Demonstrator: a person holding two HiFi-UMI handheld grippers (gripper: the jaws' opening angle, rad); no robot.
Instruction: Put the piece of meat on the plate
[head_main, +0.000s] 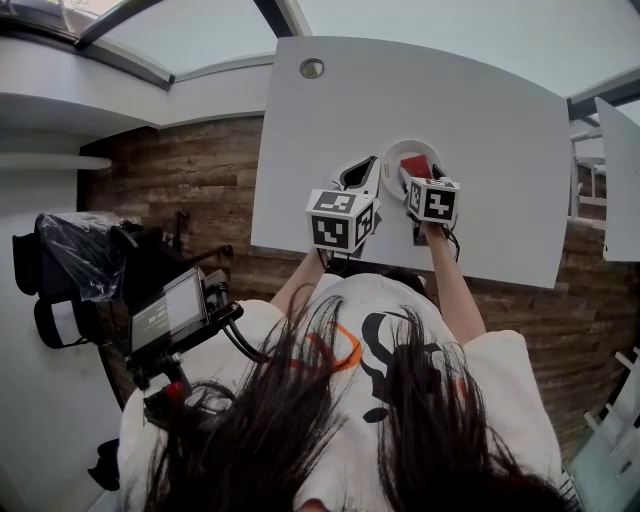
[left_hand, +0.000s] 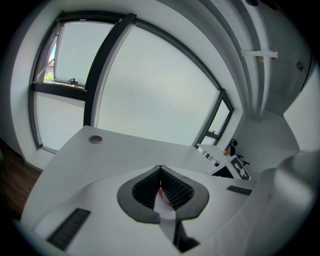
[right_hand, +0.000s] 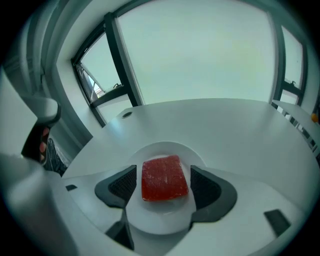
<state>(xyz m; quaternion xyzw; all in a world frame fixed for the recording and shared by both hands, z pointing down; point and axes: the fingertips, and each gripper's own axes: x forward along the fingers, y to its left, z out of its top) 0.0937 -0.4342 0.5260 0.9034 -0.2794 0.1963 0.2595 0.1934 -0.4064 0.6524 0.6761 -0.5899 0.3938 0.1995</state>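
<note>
The red slab of meat (right_hand: 164, 178) lies flat on the white plate (right_hand: 155, 220), its long axis running 12 to 6 o'clock in the right gripper view. The right gripper (right_hand: 163, 174) straddles it, jaws parted, neither touching. At the plate's 9 o'clock, the left gripper (left_hand: 160, 172) is clenched on nothing.

A white table (head_main: 480, 150) is seen beneath both claws. A white plate (right_hand: 159, 215) is set directly on it, under and between the parted jaws of the right gripper (right_hand: 164, 184) and just right of the left gripper (head_main: 362, 172). A round metal grommet (head_main: 312, 68) is sunk into the tabletop well ahead of both, to their left.
</note>
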